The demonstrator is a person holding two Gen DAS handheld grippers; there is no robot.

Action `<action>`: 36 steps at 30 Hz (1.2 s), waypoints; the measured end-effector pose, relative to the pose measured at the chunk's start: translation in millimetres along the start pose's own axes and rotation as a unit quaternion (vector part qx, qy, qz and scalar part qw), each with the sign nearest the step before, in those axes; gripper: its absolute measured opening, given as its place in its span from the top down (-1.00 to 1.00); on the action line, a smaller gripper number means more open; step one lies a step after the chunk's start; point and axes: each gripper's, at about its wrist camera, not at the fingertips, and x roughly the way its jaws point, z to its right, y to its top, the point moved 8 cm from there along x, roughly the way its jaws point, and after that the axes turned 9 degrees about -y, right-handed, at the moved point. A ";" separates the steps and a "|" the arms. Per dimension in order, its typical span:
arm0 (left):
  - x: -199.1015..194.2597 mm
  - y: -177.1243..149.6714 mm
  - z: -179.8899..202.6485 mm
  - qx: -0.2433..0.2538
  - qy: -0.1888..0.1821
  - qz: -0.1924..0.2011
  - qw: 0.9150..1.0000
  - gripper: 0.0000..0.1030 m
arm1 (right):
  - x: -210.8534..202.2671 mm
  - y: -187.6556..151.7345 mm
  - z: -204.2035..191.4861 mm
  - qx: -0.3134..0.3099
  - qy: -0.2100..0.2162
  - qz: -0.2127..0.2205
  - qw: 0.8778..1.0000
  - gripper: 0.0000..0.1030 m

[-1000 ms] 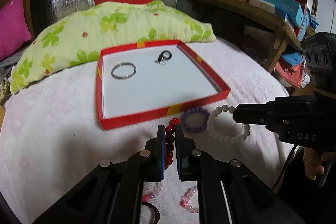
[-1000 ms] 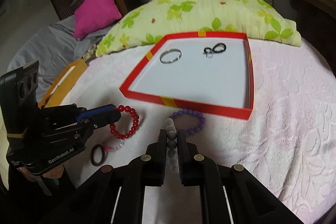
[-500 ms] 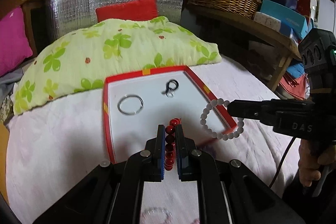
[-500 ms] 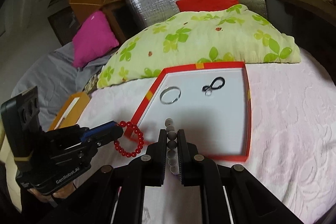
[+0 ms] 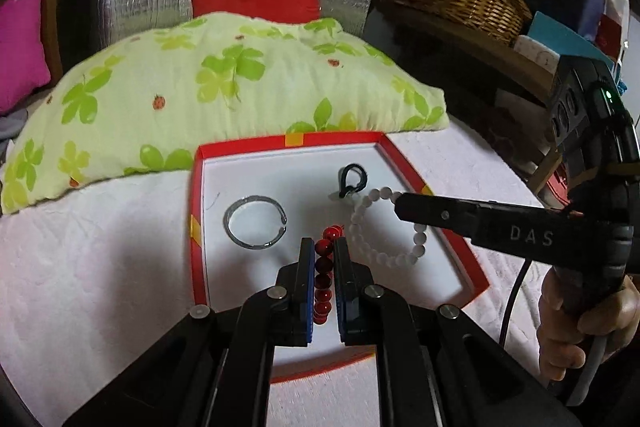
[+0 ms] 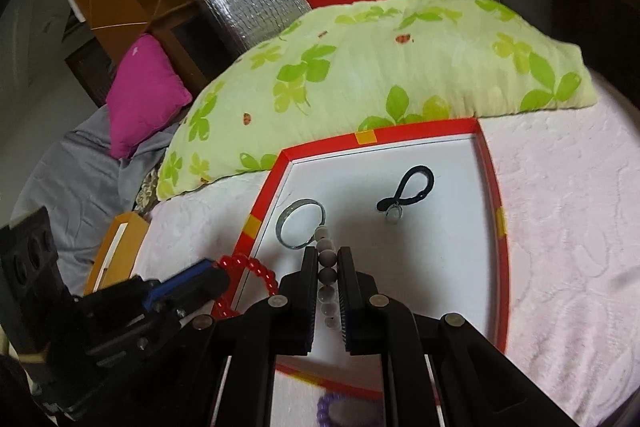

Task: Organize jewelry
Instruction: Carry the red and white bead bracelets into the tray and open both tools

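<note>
1. On the bed, a pale pink bedspread (image 5: 100, 267) covers everything, with a green leaf-print pillow (image 5: 224, 95) lying across the far side, its near edge touching the far wall of the tray.
2. Just in front of the pillow sits a shallow red tray (image 5: 196, 211) with a white floor, and both grippers hang over it.
3. The left gripper (image 5: 323, 247) has its fingers (image 5: 306, 267) clamped on a red bead bracelet (image 5: 325, 275); the string of beads runs lengthwise between the pads, a few beads poking out past the tips, over the middle of the tray floor.
4. The right gripper (image 6: 325, 255) is likewise closed tight on a white bead bracelet (image 6: 327, 275), pinched between its pads. From the left camera the rest of that loop (image 5: 384, 227) hangs free below the tips, over the right half of the tray.
5. A silver bangle (image 5: 255, 221) lies flat on the tray floor, left of the red beads and just beyond the left fingertips.
6. A black clasp with a small ring (image 5: 352, 181) lies further back, beside the top of the white loop.
7. A purple bead bracelet (image 6: 332, 409) rests on the bedspread outside the tray's near wall.
</note>
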 end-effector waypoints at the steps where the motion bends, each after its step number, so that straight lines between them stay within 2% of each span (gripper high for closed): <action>1: 4.9 -1.0 -2.0 0.000 0.000 -0.004 1.000 0.82 | 3.7 0.7 0.9 0.003 0.001 -0.003 1.000 0.79; 9: 35.7 -4.4 -3.8 -0.004 -0.007 -0.030 1.000 0.82 | 33.4 2.4 20.6 0.031 -0.011 -0.027 0.999 0.79; 15: 53.3 2.9 0.5 0.001 -0.009 -0.034 0.999 0.82 | 40.8 8.4 41.0 0.053 -0.029 -0.026 0.998 0.79; 23: 76.0 1.8 -13.9 0.003 0.025 -0.055 0.998 0.82 | 54.3 14.0 74.2 0.085 -0.070 -0.028 0.994 0.79; 36: 91.7 -19.8 -34.3 0.000 0.072 -0.096 0.993 0.82 | 68.0 8.8 82.2 0.079 -0.093 -0.042 0.992 0.80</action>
